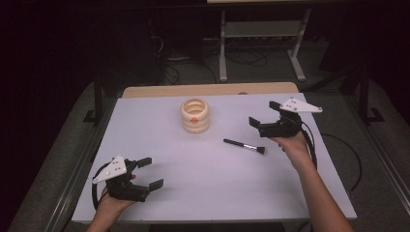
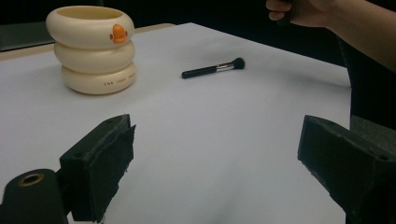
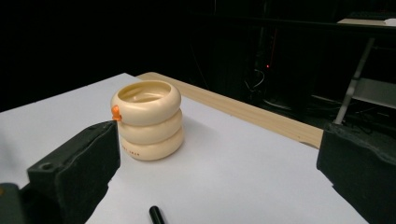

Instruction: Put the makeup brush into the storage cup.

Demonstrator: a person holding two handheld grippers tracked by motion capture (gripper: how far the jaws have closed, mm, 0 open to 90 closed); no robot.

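Note:
A cream ringed holder (image 1: 195, 115) with an orange beak mark stands upright at the back middle of the white table (image 1: 203, 193); it also shows in the left gripper view (image 2: 92, 49) and the right gripper view (image 3: 147, 119). A black makeup brush (image 1: 245, 146) lies flat to its right, bristles pointing right (image 2: 213, 68); only its handle tip (image 3: 155, 215) enters the right gripper view. My left gripper (image 1: 150, 173) rests open at the front left, empty. My right gripper (image 1: 264, 114) is held open above the table at the right, just beyond the brush, empty.
A wooden strip (image 1: 208, 90) runs along the table's far edge. Behind it stand a metal frame (image 1: 261, 43) and cables on the dark floor. The person's right forearm (image 1: 319, 193) crosses the table's front right corner.

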